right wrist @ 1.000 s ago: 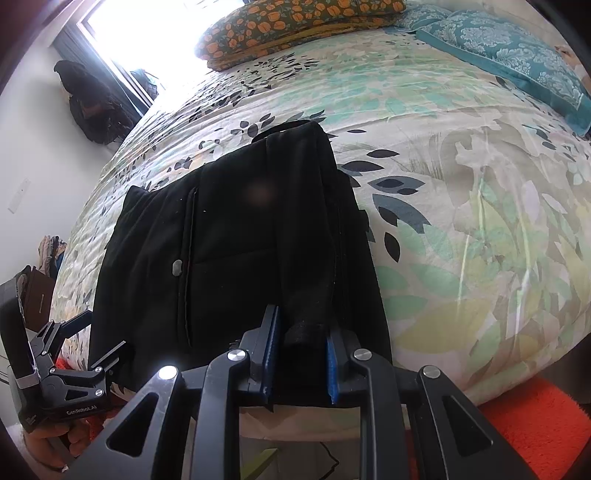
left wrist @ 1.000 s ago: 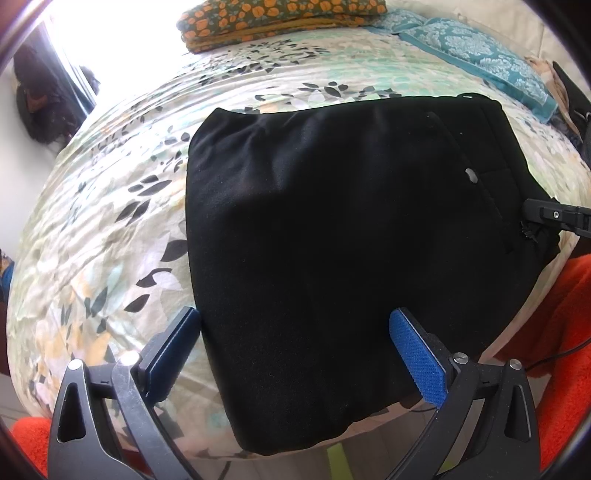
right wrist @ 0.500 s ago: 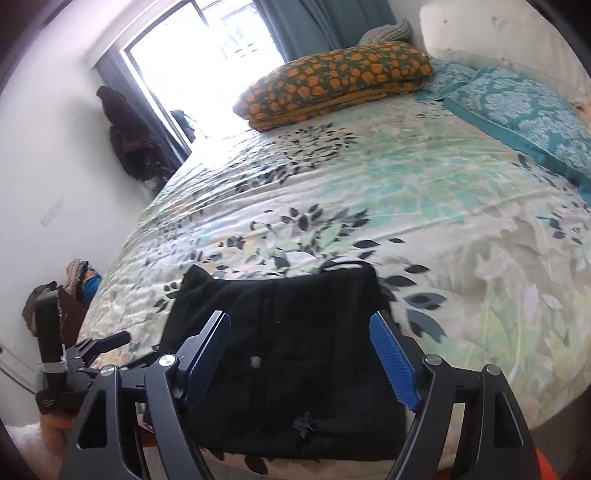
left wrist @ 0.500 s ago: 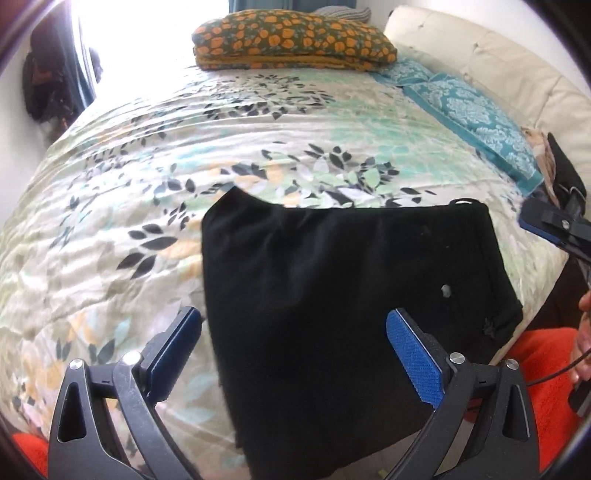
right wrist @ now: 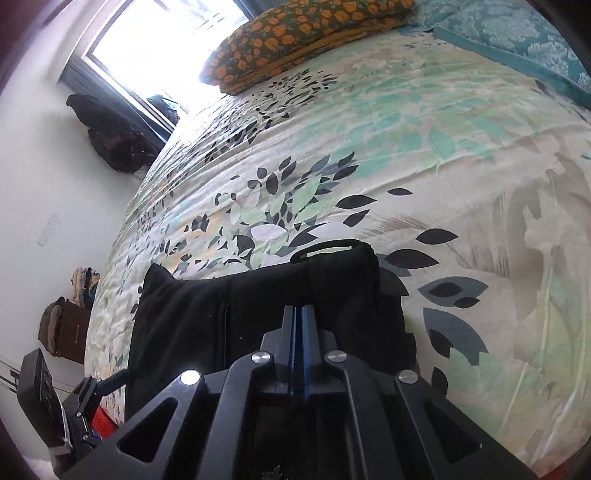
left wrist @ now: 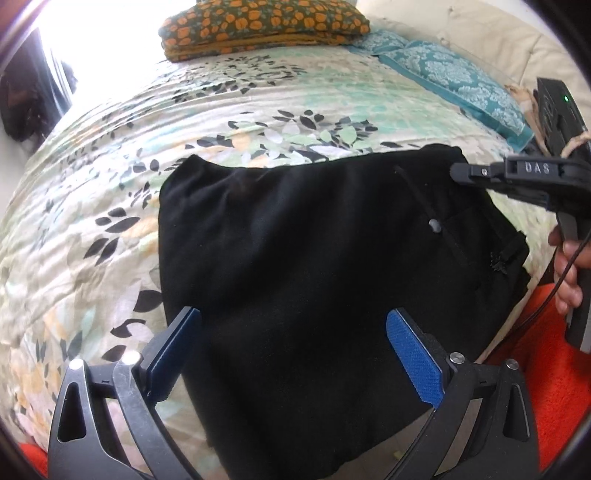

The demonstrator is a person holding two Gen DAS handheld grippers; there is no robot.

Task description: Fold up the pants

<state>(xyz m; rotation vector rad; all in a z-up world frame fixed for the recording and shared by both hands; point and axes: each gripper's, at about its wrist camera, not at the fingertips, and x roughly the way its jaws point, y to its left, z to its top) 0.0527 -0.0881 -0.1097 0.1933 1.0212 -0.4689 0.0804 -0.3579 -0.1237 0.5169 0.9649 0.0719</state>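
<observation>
Folded black pants (left wrist: 314,266) filling near edge of bed (left wrist: 92,221), overhanging it. Bare bedspread left of pants and beyond, open up to orange pillow (left wrist: 266,26) at far edge. Teal pillow (left wrist: 461,81) along right side. Right gripper (left wrist: 458,171) over pants' far right corner.

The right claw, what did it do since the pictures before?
A second ago the right claw pinched the black pants. It let go, opened wide, and has now snapped shut with nothing between its blue pads. The left claw stayed open, and the pants stayed folded on the bedspread.
</observation>
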